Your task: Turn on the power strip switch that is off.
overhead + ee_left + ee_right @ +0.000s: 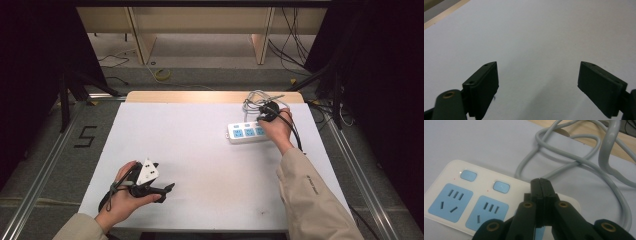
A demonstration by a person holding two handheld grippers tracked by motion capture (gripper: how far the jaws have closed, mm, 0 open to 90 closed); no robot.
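Both hands low: right gripper jaws closed over power strip.

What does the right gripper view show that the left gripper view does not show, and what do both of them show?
Right gripper view alone: the right gripper with its jaws shut together, nothing between them, tips over the white power strip with blue sockets and blue switches, and the strip's grey cable looped behind it.

Left gripper view alone: the left gripper with its jaws wide apart, nothing between them.

Both share: the white table surface and a strip of its wooden edge in an upper corner.
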